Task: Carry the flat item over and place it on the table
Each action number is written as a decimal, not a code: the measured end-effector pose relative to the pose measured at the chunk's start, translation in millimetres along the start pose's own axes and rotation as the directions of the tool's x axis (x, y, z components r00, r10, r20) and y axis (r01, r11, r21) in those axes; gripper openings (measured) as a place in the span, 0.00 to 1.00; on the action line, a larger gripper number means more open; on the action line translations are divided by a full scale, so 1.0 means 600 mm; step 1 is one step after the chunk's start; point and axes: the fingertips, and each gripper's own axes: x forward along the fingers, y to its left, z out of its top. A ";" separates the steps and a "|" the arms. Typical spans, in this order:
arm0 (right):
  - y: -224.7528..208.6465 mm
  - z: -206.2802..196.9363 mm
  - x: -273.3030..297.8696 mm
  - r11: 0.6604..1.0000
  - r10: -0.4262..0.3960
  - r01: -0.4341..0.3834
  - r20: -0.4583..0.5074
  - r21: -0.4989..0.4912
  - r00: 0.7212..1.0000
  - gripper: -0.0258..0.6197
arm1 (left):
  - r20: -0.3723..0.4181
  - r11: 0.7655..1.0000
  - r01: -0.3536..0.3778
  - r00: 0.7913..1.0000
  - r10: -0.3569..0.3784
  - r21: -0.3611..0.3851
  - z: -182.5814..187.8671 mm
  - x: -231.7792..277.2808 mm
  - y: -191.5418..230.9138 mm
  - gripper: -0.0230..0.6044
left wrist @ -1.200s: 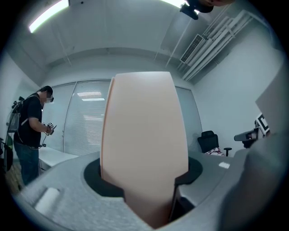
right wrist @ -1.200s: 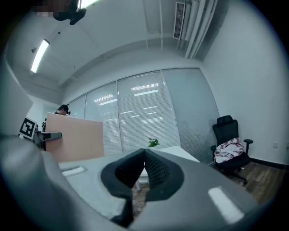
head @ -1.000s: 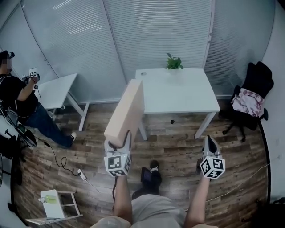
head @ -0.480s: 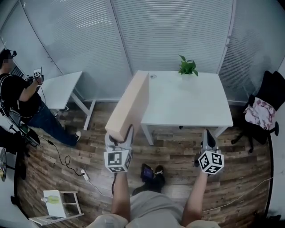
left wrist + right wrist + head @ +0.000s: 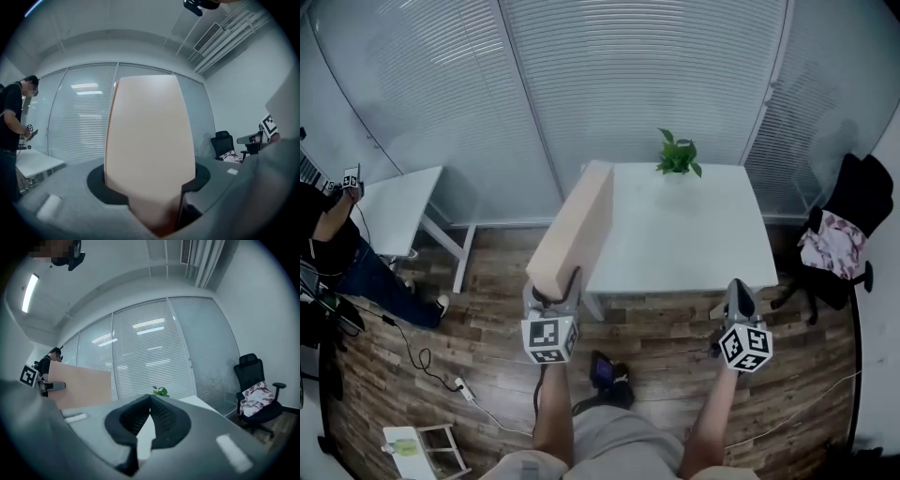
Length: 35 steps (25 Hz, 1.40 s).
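Grip was what mattered at that point. The left gripper [image 5: 553,289] had its jaws clamped on the near end of the flat board [image 5: 577,220], a pale panel held on edge and reaching away from the person toward the white counter [image 5: 684,234]. It stood on edge, I judged, because two jaws could pinch something so broad and thin no other way. Laid flat, it would have given them nothing to bite on.

In the left gripper view the board [image 5: 150,145] filled the gap between the jaws completely, pressed on both faces. From above, its far end crossed the counter's left edge. Whether it was over the top or just beside it, I could not tell, but it was not resting on anything.

The right gripper [image 5: 739,292] hung by the counter's near right corner. Its jaws were together with nothing between them, which its own view [image 5: 150,398] made plain. It looked to be kept free, perhaps to steady the board once it was tipped down flat.

A potted plant [image 5: 677,155] sat at the counter's far edge and left most of the top bare, so the landing looked easy. The likelier trouble was the long panel twisting in a grip taken at one end only.
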 end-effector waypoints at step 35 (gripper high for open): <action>0.100 0.052 0.480 0.870 0.426 -0.455 -0.172 -0.193 0.888 0.04 | -0.065 0.953 -0.240 0.971 0.231 -0.187 -0.048 0.213 0.044 0.49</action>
